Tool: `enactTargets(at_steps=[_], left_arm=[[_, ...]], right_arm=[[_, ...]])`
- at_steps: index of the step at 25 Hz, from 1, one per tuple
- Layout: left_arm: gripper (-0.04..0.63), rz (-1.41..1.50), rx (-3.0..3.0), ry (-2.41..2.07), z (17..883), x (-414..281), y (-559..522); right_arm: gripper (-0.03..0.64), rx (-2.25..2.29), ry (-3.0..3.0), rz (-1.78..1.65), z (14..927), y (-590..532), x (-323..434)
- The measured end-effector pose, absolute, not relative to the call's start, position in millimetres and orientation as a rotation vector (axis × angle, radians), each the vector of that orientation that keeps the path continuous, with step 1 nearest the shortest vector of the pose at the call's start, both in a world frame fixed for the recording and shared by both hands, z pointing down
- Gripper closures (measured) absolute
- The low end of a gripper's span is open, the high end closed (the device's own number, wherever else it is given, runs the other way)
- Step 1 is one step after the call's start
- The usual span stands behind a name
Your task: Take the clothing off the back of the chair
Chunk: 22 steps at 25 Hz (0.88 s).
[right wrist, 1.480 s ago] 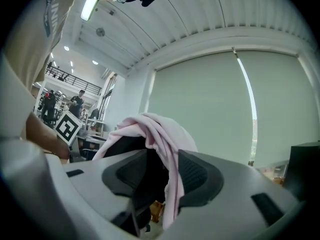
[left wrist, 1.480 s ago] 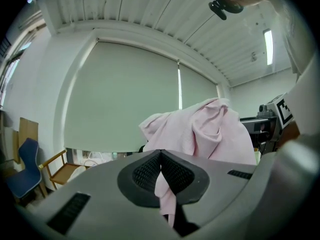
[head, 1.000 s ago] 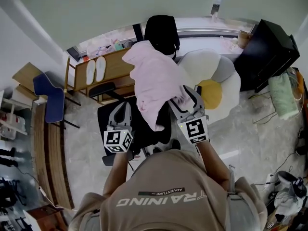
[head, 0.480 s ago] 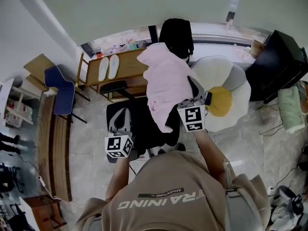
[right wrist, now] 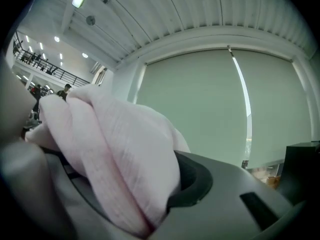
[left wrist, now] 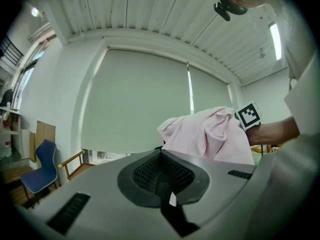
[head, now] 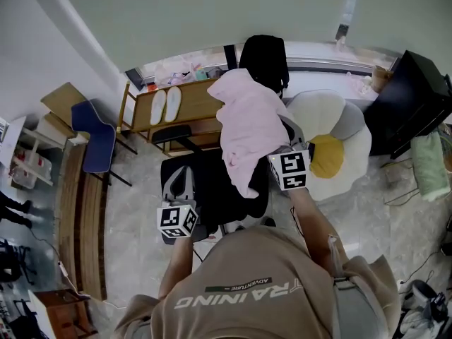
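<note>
In the head view the pink garment (head: 247,129) hangs over the back of the black office chair (head: 205,182), from the top of the back down toward the seat; so the clothing is not yet off the chair. My right gripper (head: 284,147) is at the right edge of the cloth, near its lower part; I think this edge is a good place because it hangs free and gives a fold to pinch. My left gripper (head: 178,181) is over the seat, to the left of the garment and apart from it. Behind the chair stands a wooden bench (head: 191,101) with a pair of white slippers (head: 171,103); a flower-shaped cushion (head: 339,129) lies on the floor at the right.

In the left gripper view the jaws are pressed together, with no cloth between them; the garment rises beyond them to the right; I judge that this hand waits to support the cloth.

In the right gripper view the jaws have just been closing, and a thick fold of the pink fabric fills the space between them; the pads pinch it, and the fabric bulges out above them. The next move, in my judgement, calls for a lift upward, so that the cloth clears the top of the back without dragging.
</note>
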<state>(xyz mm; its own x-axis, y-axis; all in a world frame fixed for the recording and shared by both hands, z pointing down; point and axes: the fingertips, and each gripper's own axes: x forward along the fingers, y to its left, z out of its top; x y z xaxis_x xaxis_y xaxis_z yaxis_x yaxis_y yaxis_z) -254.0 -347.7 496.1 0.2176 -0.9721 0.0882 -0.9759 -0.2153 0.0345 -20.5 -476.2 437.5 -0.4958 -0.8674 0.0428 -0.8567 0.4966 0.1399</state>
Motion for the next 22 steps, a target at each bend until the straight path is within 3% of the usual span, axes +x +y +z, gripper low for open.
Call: enactTargets(at_steps=[22], left_arm=[[0.583,-0.01,2.476,-1.875,479,-238,-358]], right_arm=[[0.518,1.476,-2.826,-0.231,305,-469,-19]])
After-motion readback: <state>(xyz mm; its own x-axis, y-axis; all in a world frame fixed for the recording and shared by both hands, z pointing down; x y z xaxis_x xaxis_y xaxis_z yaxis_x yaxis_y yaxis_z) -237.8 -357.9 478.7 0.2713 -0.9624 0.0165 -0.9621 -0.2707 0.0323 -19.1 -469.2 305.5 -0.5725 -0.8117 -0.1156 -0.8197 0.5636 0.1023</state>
